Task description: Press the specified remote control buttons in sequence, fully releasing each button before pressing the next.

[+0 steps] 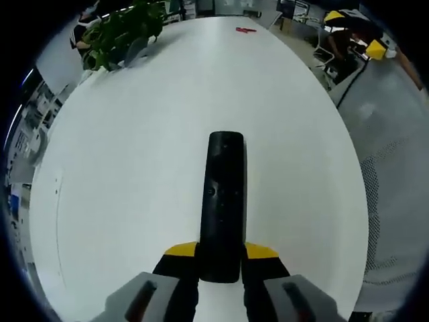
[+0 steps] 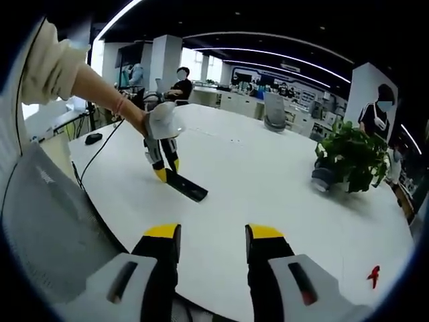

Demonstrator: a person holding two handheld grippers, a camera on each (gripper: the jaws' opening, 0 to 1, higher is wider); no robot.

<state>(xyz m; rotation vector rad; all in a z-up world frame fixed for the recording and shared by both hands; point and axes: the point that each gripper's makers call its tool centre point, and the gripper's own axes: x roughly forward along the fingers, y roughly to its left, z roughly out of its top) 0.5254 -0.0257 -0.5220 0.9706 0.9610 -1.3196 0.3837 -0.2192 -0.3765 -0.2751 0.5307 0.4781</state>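
A long black remote control (image 1: 222, 201) points away from me over the white table (image 1: 134, 147), and my left gripper (image 1: 221, 255) is shut on its near end between the yellow-tipped jaws. In the right gripper view the same remote control (image 2: 188, 187) slants down to the white table (image 2: 268, 181), held by the left gripper (image 2: 163, 171) in a person's hand (image 2: 137, 121). My right gripper (image 2: 212, 235) stands open above the table's near edge, with nothing between its jaws, well apart from the remote.
A potted green plant (image 1: 124, 30) stands at the table's far left; the same potted green plant (image 2: 352, 157) is at the right. A small red object (image 1: 245, 29) lies far off. A black mouse (image 2: 94, 138) and cable lie left. Office chairs and people sit beyond.
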